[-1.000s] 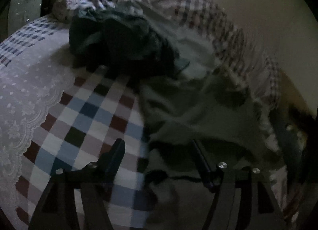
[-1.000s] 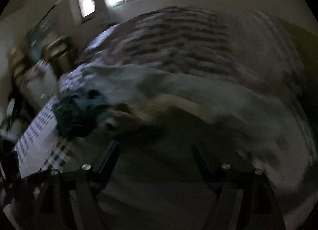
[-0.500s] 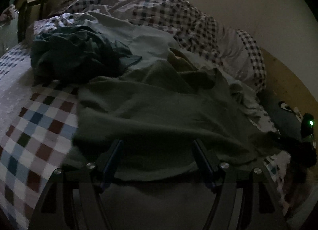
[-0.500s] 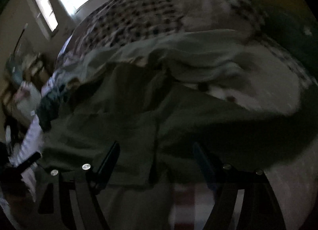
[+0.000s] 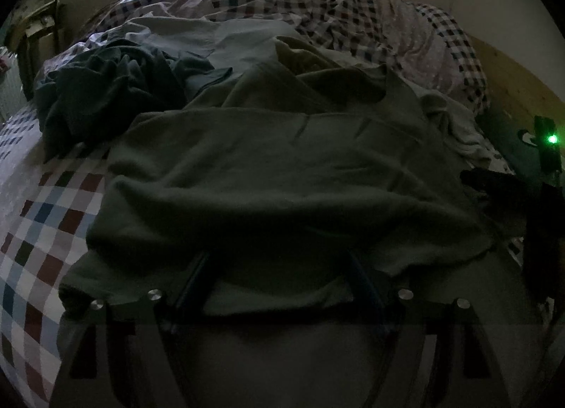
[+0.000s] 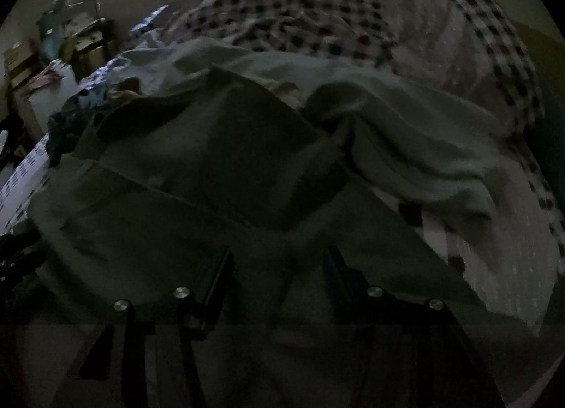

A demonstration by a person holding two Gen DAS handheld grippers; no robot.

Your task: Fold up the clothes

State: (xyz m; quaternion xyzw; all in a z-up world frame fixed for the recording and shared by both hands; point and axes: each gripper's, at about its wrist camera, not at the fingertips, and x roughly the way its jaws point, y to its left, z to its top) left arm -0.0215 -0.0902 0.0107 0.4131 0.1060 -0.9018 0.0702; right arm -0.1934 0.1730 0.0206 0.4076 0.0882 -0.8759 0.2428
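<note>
Left gripper point(image 5: 279, 267): nearest item in the left wrist view; fingers spread wide, their tips hidden under the near hem of the garment, with cloth lying slack between them and nothing pinched. Right gripper point(image 6: 279, 259): fingers likewise apart, set low against the same cloth; whether any fold is caught between them cannot be told in the blur and dim light. Olive-green garment point(image 5: 282, 175): the article in hand, spread roughly flat across the near part of the bed, hem toward the grippers, upper part rumpled and partly doubled back. Judged soft, limp and light, neither slippery nor fragile; it will sag and crease wherever unsupported, so hold is best taken at the two near hem corners, one per gripper, with a full pinch through the layers. Checked bedspread point(image 5: 46, 217): beneath and to the left of the garment. Dark teal heap point(image 5: 106, 94): crumpled clothing beyond, at left, touching the garment's far edge. Pale garment point(image 5: 226, 41): behind both. Checked quilt point(image 5: 317, 2): bunched at the far side, against the wall.
</note>
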